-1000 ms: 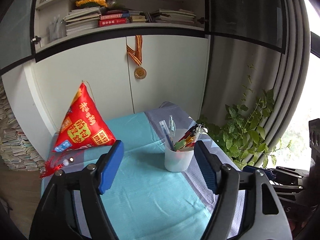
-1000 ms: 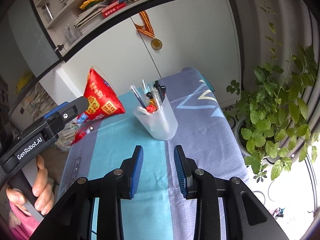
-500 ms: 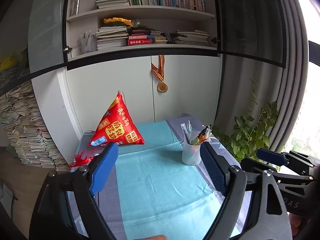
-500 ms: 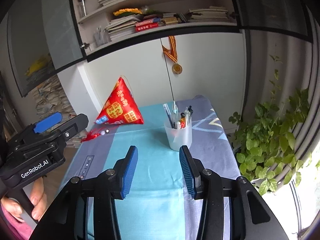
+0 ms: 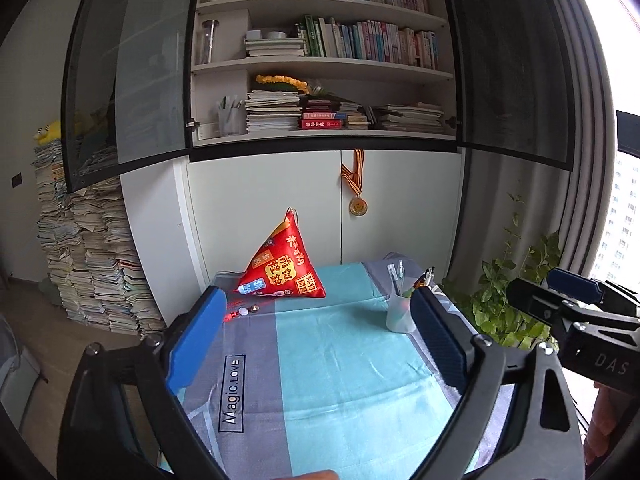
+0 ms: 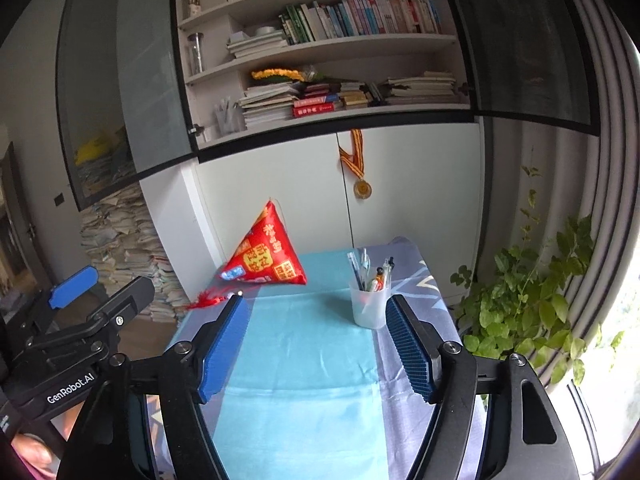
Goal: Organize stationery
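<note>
A translucent white cup (image 5: 399, 313) (image 6: 369, 308) full of pens and markers stands on the far right of the table's blue and grey cloth (image 5: 340, 360) (image 6: 304, 364). My left gripper (image 5: 320, 334) is well back from the cup, its jaws opening wide with nothing between them. My right gripper (image 6: 316, 346) also hangs back above the cloth, jaws opening and empty. Each gripper shows in the other's view: the right gripper (image 5: 572, 312) at the right edge, the left gripper (image 6: 76, 320) at the left edge.
A red pyramid-shaped cushion (image 5: 282, 270) (image 6: 262, 258) with a tassel sits at the table's far left. Behind stand white cabinets (image 5: 280, 208) with a hanging medal (image 5: 357, 206) and bookshelves (image 5: 320, 92). Stacked papers (image 5: 92, 264) are left, a leafy plant (image 6: 528, 308) right.
Both grippers pulled back and rose away from the pen cup, which now looks smaller and farther. Both sets of jaws widened, the right one most.
</note>
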